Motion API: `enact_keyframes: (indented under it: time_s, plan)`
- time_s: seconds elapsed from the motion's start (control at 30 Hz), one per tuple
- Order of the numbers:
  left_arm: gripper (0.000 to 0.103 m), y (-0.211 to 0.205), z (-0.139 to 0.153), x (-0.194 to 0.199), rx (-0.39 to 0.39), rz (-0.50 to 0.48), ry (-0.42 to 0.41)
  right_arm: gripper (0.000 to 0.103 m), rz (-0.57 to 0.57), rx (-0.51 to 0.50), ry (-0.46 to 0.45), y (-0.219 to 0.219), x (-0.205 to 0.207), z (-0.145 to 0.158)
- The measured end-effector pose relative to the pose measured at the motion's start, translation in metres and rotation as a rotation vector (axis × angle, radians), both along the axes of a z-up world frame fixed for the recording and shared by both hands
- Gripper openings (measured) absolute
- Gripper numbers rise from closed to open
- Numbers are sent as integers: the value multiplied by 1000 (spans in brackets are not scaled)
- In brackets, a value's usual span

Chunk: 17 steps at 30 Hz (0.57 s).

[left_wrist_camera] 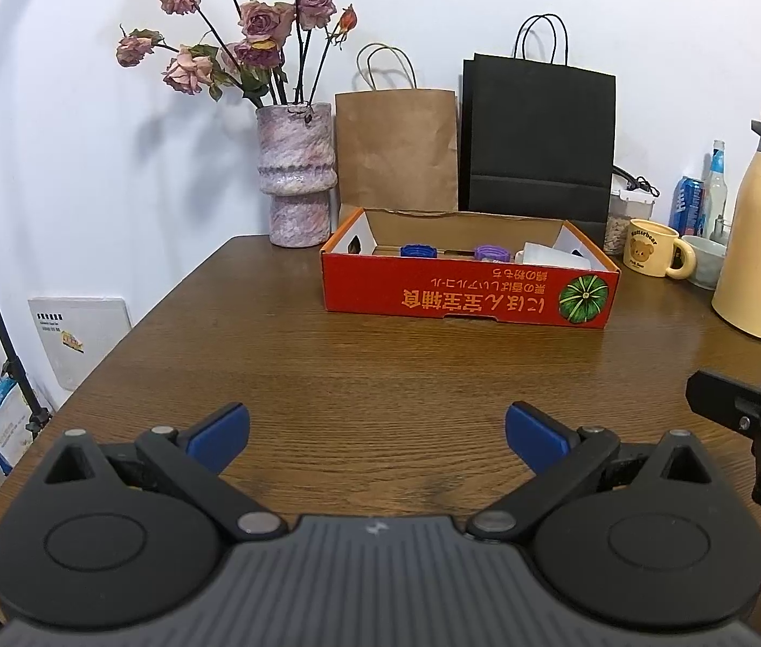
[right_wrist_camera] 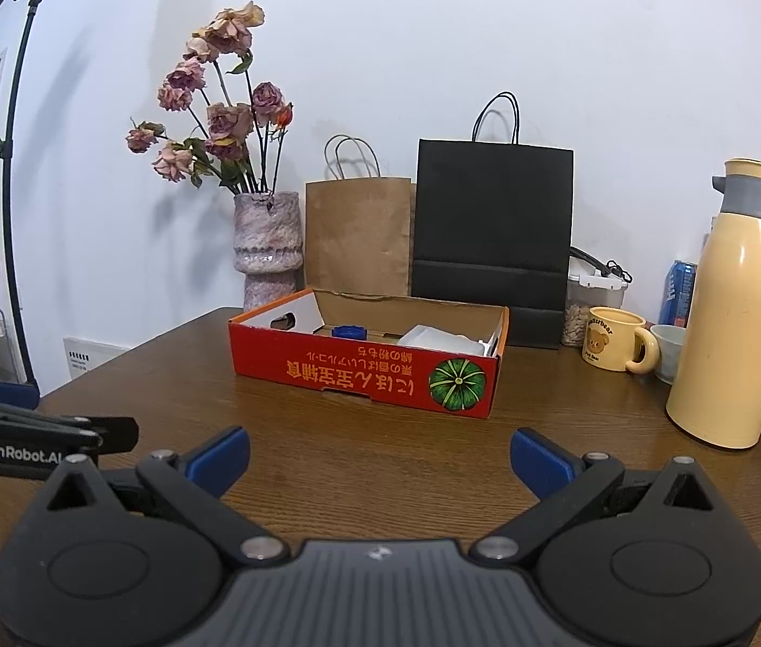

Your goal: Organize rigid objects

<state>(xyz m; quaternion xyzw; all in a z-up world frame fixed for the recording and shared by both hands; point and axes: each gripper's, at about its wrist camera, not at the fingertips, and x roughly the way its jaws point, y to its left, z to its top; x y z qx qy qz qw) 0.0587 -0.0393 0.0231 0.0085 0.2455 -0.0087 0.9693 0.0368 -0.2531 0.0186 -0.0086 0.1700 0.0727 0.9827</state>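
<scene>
Both the left gripper (left_wrist_camera: 378,434) and the right gripper (right_wrist_camera: 379,458) hover with jaws spread wide, holding nothing. The red box (left_wrist_camera: 467,299) lies straight ahead across the bare wooden table (left_wrist_camera: 326,366), long side facing them (caps and a white piece already inside), neither gripper clearly nearer.

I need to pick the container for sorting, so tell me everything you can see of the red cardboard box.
The red cardboard box is a shallow, open-topped tray, red outside with orange printed characters that read upside down and a green pumpkin picture near its right front corner. Its inside is plain brown and white card, with a hand-hole in the left end wall. It sits flat on the wooden table, in front of the two paper bags. Inside show a blue cap, a purple cap and a white container. Neither gripper touches it.
</scene>
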Motion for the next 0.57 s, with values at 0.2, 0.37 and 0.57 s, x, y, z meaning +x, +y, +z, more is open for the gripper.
enact_keyframes:
  time_s: [0.2, 0.37, 0.57]
  plan:
    - [103, 0, 0, 0, 0, -3, 0, 103, 0, 0, 1, 0, 0, 0]
    - [103, 0, 0, 0, 2, -12, -4, 103, -1, 0, 2, 0, 0, 0]
    - [103, -1, -2, 1, 0, -18, -2, 103, 1, 2, 6, 1, -2, -4]
